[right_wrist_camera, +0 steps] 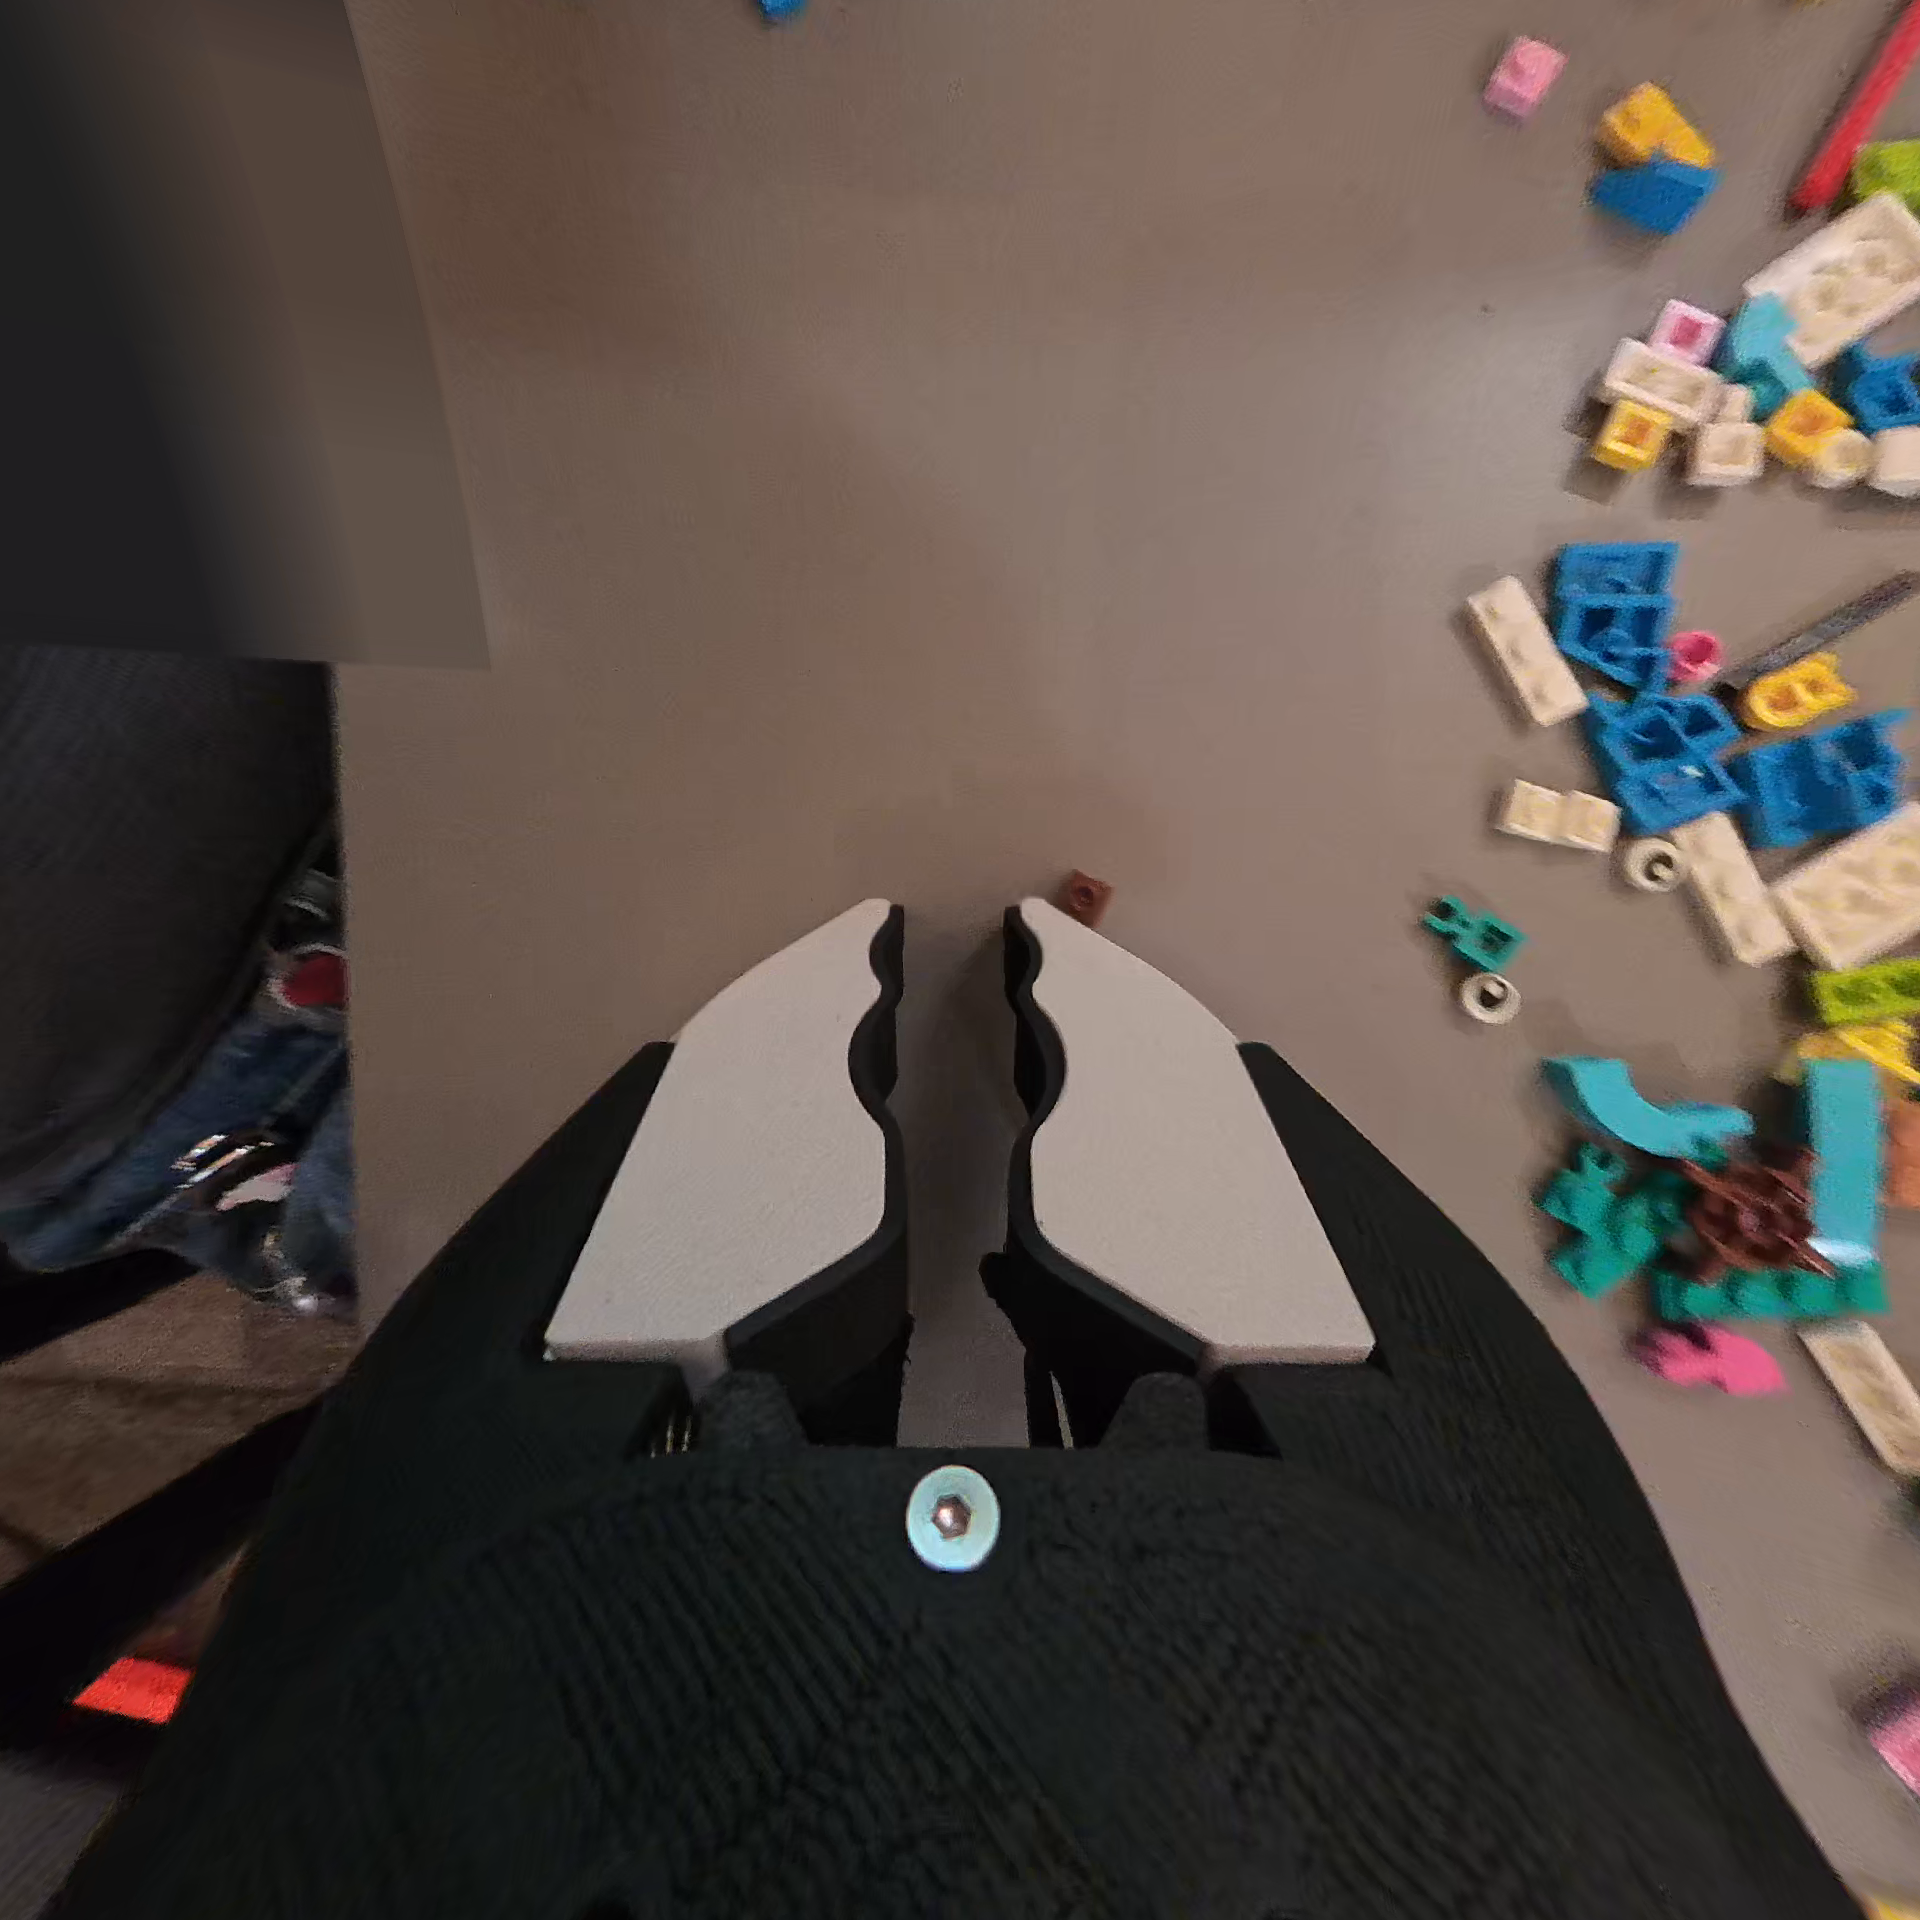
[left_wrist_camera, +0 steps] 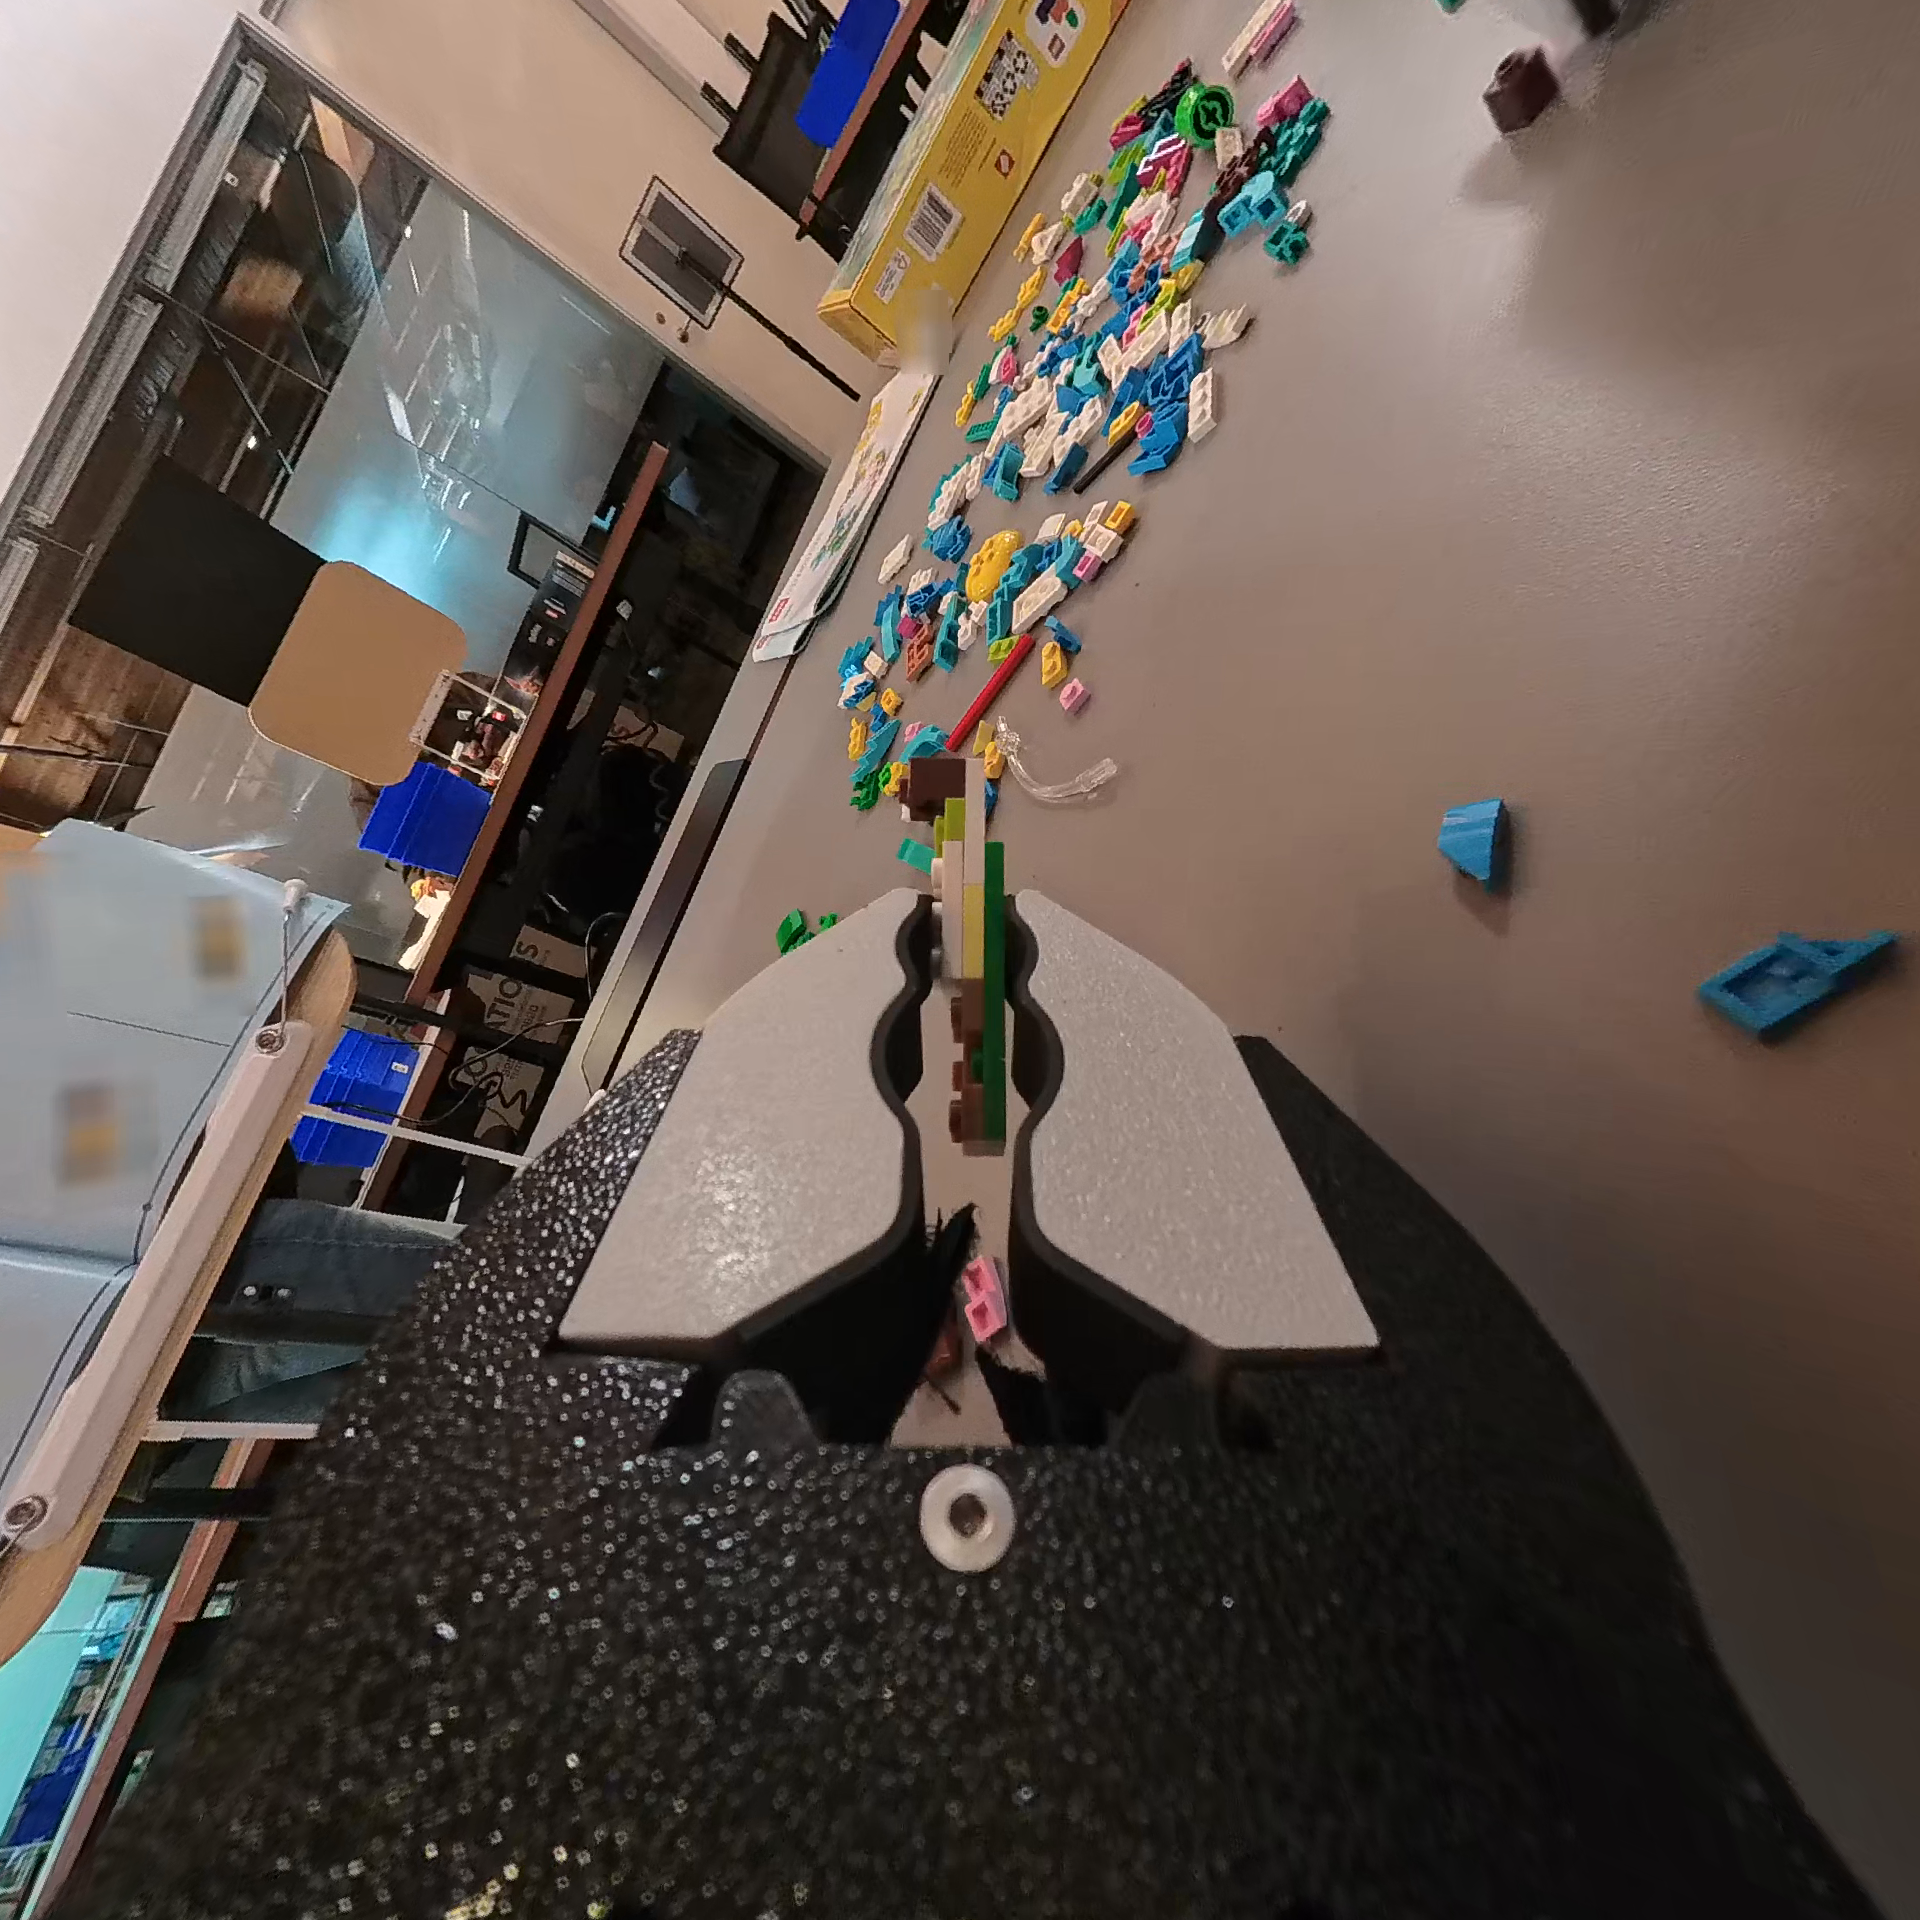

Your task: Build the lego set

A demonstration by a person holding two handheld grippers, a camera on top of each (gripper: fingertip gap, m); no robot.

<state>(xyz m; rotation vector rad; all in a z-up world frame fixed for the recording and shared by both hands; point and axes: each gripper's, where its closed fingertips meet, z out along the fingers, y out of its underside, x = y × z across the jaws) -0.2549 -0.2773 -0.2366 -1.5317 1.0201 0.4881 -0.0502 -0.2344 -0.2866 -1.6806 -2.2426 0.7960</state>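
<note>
Left wrist view: left gripper [left_wrist_camera: 971, 935] pinching a partly built lego assembly [left_wrist_camera: 977, 966], a thin stack edge-on with green plate, brown, white and lime bricks; its lower end hidden between the fingers. Loose brick pile [left_wrist_camera: 1081, 416] lies along the grey table [left_wrist_camera: 1455, 520], beside a yellow box [left_wrist_camera: 977, 156] near the far edge. Right wrist view: right gripper [right_wrist_camera: 953, 920] slightly spread, holding nothing, above bare table; small brown brick [right_wrist_camera: 1087, 896] just beside its fingertip. Blurred bricks [right_wrist_camera: 1714, 727] are cut off at right.

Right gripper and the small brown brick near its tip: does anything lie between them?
No. In the right wrist view only bare grey table separates the right gripper from the small brown brick.
</note>
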